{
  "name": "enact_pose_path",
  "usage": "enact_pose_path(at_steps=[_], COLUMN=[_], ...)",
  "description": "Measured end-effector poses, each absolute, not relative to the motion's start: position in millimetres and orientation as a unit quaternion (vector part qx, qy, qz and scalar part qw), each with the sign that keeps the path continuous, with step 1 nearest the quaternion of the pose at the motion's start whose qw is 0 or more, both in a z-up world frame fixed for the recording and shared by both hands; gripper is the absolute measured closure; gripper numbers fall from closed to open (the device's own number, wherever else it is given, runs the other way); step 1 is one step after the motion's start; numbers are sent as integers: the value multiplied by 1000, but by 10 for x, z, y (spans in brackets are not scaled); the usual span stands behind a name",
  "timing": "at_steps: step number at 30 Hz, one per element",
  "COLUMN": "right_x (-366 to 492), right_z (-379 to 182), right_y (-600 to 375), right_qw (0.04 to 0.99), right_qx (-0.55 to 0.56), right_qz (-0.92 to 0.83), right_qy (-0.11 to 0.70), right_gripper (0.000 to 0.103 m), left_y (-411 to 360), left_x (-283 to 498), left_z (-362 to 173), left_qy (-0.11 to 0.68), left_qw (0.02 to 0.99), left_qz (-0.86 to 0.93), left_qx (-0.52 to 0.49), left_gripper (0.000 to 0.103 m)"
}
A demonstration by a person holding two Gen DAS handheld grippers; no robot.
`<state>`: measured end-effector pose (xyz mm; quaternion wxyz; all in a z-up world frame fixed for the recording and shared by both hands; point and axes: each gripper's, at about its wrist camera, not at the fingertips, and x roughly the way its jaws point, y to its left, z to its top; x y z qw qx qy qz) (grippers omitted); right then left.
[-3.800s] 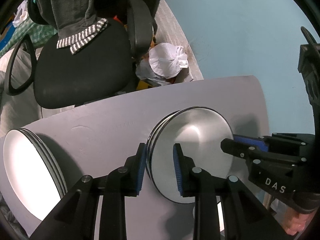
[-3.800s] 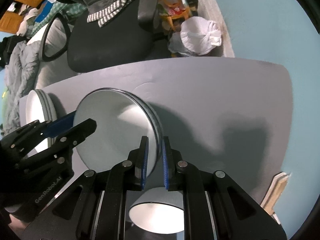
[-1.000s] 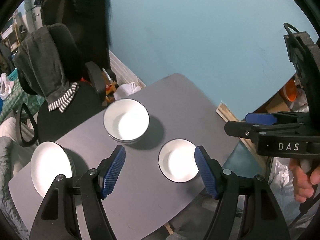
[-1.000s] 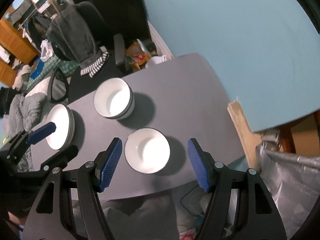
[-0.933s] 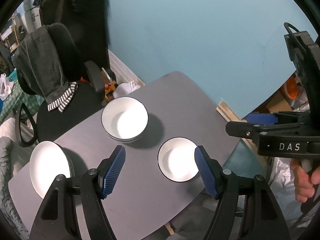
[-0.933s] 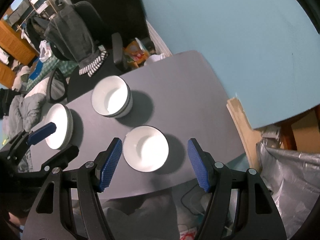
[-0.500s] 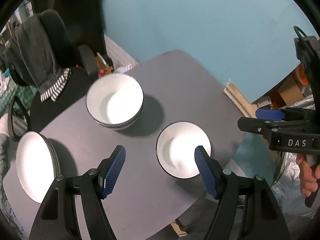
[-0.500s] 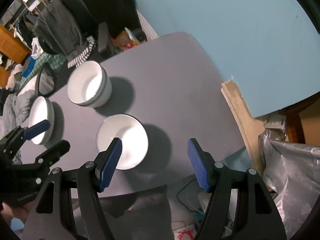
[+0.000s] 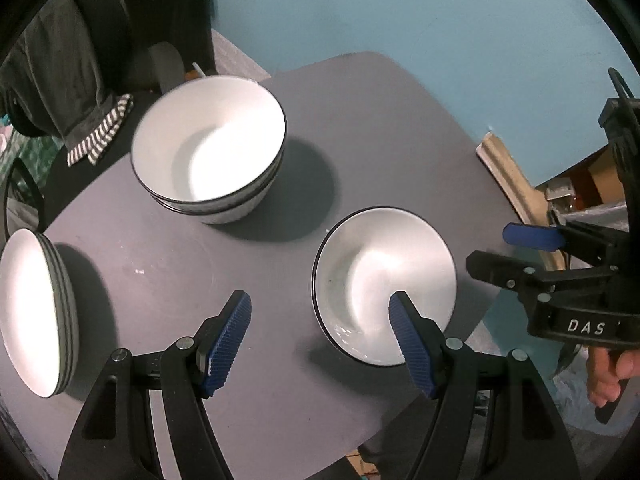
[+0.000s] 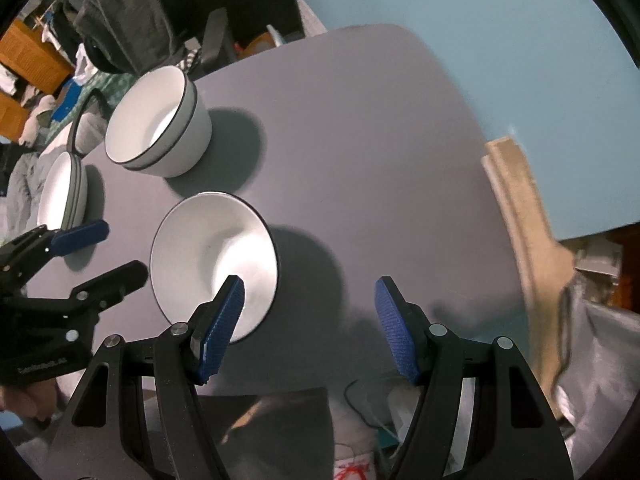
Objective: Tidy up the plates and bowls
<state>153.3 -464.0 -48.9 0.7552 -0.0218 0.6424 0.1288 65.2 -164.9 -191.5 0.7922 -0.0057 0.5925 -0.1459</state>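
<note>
Being held above the grey table (image 9: 360,128), the left gripper (image 9: 320,336) and right gripper (image 10: 306,326) are kept spread and empty; the single bowl (image 9: 384,280) is sitting near the stacked bowls (image 9: 208,148).

Grey table (image 9: 372,128), rounded corners, set against a blue wall (image 9: 400,8). Black office chair (image 10: 152,12) beyond the table's far edge, draped with dark grey garment (image 9: 76,80) with striped cuff. Pale wooden board (image 10: 520,208) beside the table's wall-side edge.

Black grippers (image 9: 320,336) with ribbed blue pads (image 9: 228,344), silver screws, white "DAS" lettering
</note>
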Motion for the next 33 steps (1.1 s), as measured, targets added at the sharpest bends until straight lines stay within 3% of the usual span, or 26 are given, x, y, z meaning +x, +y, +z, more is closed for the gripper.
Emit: enact_pose_path(at_steps=[21,26,30,33], right_x=[1767,1780,1786,1799], right_z=[-981,-1026,-1047,-1048], right_y=[-4590,-4585,-4558,-4560], right_qw=[720,712,705,700], right_qx=[4,0,-11,-13], right_qz=[157,161,163,165], right_qy=[676,683,690,695], right_gripper=[37,56,61,74], left_y=[-1666,-1641,-1635,-1605], left_x=[857,866,898,904], left_z=[-2369,-2406,-2468,-2511], left_qy=[623,631,646,656], left_qw=[771,764,751,741], left_qz=[-121,-123,-123,-122], left_qx=[-45,-55,-63,-69], left_gripper=[32,41,53,66])
